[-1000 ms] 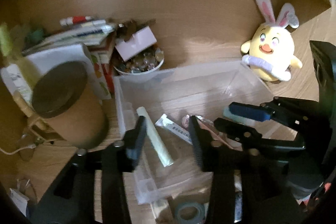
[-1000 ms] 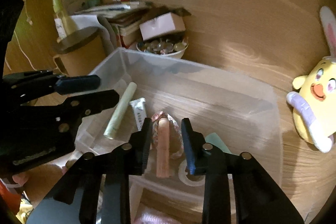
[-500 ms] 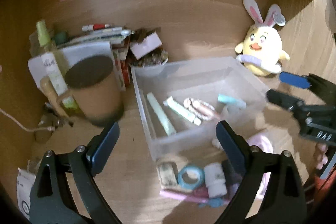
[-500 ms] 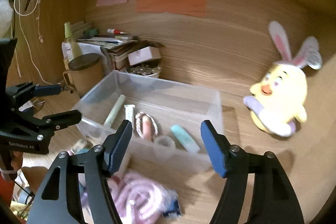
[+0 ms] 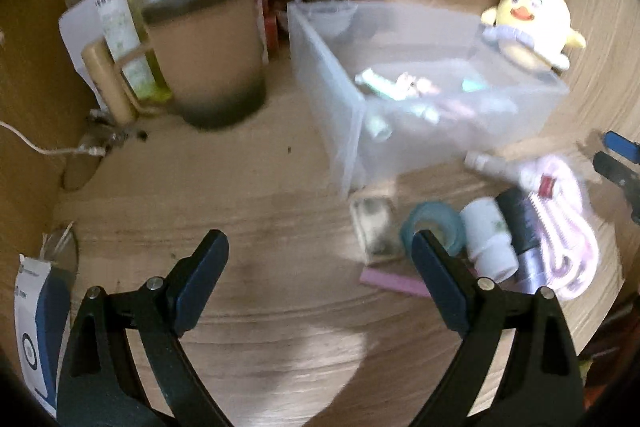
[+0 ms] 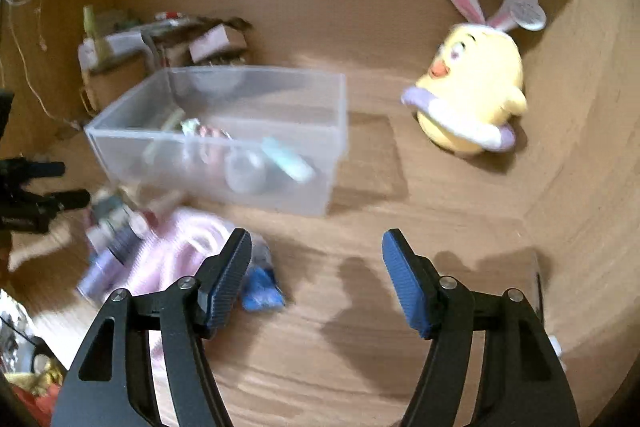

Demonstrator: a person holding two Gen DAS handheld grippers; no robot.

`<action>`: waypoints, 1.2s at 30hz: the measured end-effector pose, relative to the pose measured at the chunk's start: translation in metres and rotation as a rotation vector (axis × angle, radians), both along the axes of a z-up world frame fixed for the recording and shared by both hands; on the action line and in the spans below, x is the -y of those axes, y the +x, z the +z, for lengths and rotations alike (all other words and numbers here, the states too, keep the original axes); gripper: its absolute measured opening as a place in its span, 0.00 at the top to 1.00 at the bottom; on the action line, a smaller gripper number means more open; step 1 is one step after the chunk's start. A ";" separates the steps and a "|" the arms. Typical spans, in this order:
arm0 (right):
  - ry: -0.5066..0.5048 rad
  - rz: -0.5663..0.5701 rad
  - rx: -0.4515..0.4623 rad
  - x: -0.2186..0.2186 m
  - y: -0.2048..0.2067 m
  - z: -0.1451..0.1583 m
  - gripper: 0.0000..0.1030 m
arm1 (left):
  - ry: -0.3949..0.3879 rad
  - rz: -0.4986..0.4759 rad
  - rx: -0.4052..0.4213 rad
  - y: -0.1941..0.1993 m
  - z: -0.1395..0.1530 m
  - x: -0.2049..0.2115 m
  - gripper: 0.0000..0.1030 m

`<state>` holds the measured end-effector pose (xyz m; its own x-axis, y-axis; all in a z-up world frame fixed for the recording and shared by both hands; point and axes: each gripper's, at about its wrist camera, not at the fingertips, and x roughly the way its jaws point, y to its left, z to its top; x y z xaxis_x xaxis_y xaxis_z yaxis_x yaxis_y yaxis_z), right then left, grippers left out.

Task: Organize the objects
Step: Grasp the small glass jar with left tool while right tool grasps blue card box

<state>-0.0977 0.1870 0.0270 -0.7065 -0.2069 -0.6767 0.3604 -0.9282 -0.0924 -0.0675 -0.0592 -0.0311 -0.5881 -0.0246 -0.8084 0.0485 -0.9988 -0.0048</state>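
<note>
1. My left gripper (image 5: 320, 263) hangs spread, holding nothing, over bare desk (image 5: 248, 187)
2. Right gripper (image 6: 316, 267) likewise spread wide
3. Clear bin (image 6: 280, 83) sits ahead, clutter pile (image 5: 492, 227) against its front edge

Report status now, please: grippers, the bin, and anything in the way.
Left gripper open, empty. Right gripper open, empty. Bin holds several small items; more loose ones lie on the desk before it. Nothing blocks the fingers.
</note>
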 end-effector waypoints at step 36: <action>-0.003 0.037 0.147 0.012 -0.015 -0.039 0.76 | -0.001 -0.069 -0.014 0.000 -0.010 -0.019 0.77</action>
